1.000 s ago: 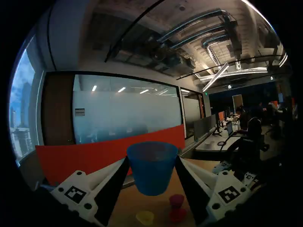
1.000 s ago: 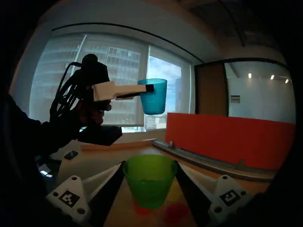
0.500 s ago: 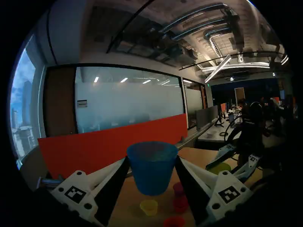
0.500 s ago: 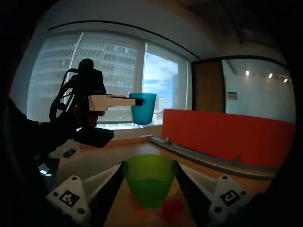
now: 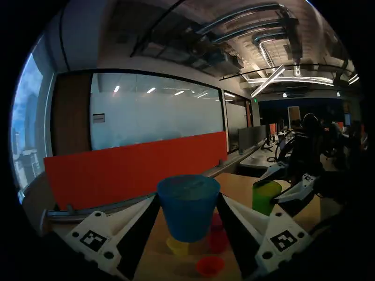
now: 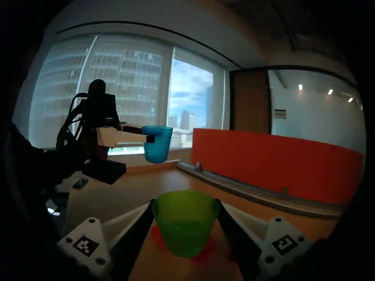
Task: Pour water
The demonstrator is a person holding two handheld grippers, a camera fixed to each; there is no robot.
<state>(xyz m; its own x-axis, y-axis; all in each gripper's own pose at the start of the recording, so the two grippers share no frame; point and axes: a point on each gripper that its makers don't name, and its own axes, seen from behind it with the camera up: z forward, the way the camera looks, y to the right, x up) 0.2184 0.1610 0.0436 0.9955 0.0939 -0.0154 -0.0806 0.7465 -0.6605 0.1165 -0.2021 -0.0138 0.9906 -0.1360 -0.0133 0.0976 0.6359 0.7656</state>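
My left gripper is shut on an upright blue cup, held above the wooden table. My right gripper is shut on an upright green cup with liquid showing low inside. In the left gripper view the green cup and the right gripper appear at the right, lower than the blue cup's rim. In the right gripper view the blue cup hangs at upper left, held level by the left gripper in a person's hand.
Small yellow and red cups stand on the table below the blue cup. Red cups lie under the green one. An orange partition with a metal rail edges the table. Windows sit behind the left gripper.
Both grippers have come lower towards the table. In the right gripper view the blue cup has sunk and drawn away to the left. The green cup has come into the left gripper view.
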